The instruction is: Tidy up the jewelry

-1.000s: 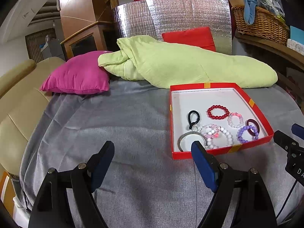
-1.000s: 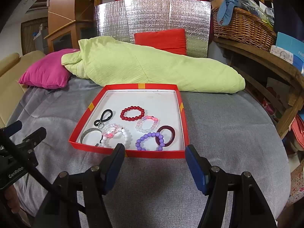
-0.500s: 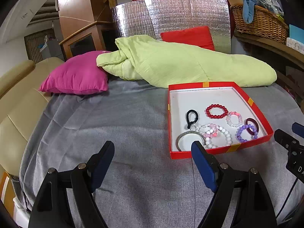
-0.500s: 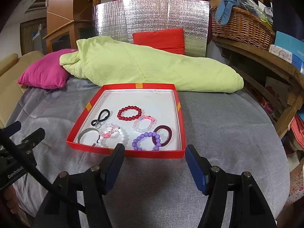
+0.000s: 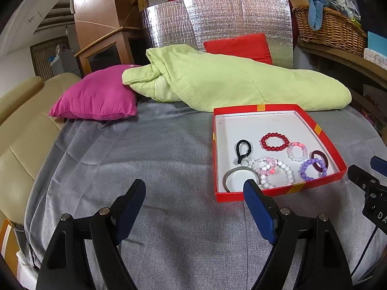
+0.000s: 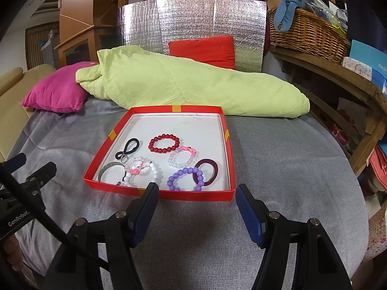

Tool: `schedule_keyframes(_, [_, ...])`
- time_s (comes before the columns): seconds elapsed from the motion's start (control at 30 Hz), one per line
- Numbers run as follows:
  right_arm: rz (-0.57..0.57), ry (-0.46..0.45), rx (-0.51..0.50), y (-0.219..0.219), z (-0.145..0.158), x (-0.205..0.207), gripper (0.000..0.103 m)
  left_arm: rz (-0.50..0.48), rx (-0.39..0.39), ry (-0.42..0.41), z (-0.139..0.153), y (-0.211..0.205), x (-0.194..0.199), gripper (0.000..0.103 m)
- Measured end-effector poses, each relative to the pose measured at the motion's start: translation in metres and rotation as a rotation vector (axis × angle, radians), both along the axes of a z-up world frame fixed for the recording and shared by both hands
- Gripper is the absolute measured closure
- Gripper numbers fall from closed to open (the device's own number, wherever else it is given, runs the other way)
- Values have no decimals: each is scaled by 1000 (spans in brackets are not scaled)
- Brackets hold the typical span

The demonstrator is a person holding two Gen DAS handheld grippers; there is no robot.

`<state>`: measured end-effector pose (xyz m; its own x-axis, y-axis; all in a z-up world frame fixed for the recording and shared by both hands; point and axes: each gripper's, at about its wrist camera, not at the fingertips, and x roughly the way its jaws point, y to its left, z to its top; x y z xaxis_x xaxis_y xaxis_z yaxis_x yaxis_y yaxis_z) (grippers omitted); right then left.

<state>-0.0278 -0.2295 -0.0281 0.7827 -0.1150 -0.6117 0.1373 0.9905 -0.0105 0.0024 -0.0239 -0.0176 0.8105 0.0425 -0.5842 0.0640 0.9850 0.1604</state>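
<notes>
L gripper (image 5: 194, 193): jaws wide, nothing between them, over bare grey cloth (image 5: 145, 159) left of the box; its right finger tip overlaps the box's near-left corner in the left wrist view
R gripper (image 6: 197, 195): jaws wide, holding nothing, just short of the box's near wall, lined up w/ its right half
box (image 6: 159, 193): shallow red tray, white floor, yellow tape marks on the rim; sits flat on the cloth, in front of the green quilt (image 6: 193, 89)
red beads (image 6: 164, 143): bracelet mid-box, lying flat, apart from the rest
black loop (image 6: 127, 148): left of the red beads, w/ a small metal ring at its near end
pale pink beads (image 6: 182, 159): just behind-left of the maroon ring
maroon ring (image 6: 206, 171): near-right part of box, overlapping the purple beads (image 6: 185, 178)
white beads (image 6: 142, 172): near-centre, tangled w/ a clear pink strand (which one lies on top, can't tell)
silver bangle (image 6: 110, 169): near-left corner, touching the white beads
bkgd: pink pillow (image 5: 96, 96) left of quilt, red pillow (image 6: 203, 50) behind it against foil panel (image 6: 193, 21), wicker basket (image 6: 307, 33) on shelf at right
</notes>
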Motion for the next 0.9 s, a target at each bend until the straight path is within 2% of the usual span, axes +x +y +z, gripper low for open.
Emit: schedule_keyframes(0.9, [5,12,-8,8,-3,3,34,1,-2,-3,3,3,-1,19])
